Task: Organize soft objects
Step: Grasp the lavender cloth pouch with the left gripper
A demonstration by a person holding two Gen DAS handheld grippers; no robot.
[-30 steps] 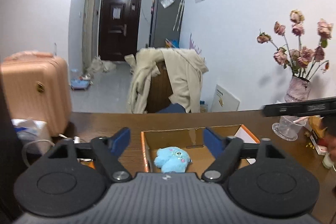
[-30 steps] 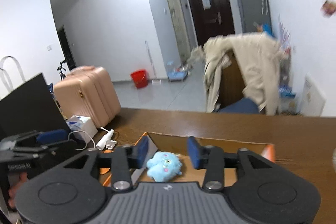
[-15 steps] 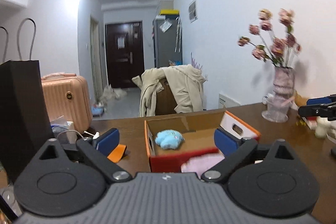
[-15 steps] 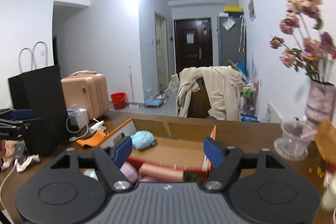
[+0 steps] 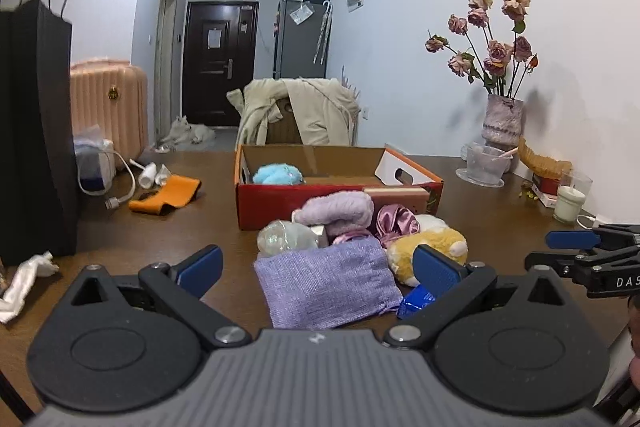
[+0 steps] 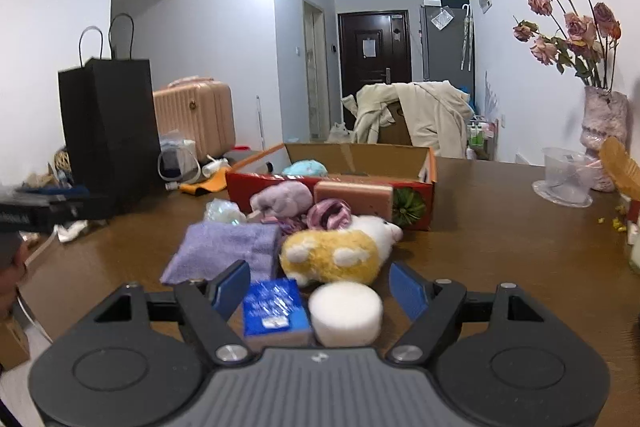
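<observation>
L gripper (image 5: pixel 318 269) wide, empty, over cloth (image 5: pixel 326 283). R gripper (image 6: pixel 320 289) wide, empty, near sponge (image 6: pixel 346 311). Pinch mid-body, lift clear, drop in box (image 6: pixel 426 183).

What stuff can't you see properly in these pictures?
- Floor of the red cardboard box: both views, its front wall hides it; only the light blue plush toy peeks out.
- Blue packet: left view, mostly behind the left claw.
- Left claw in the right view: blurred, cut off by the edge.

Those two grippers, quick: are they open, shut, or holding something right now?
Left gripper: open, holding nothing, above the purple cloth.
Right gripper: open, holding nothing, with the white sponge between its fingers.
</observation>
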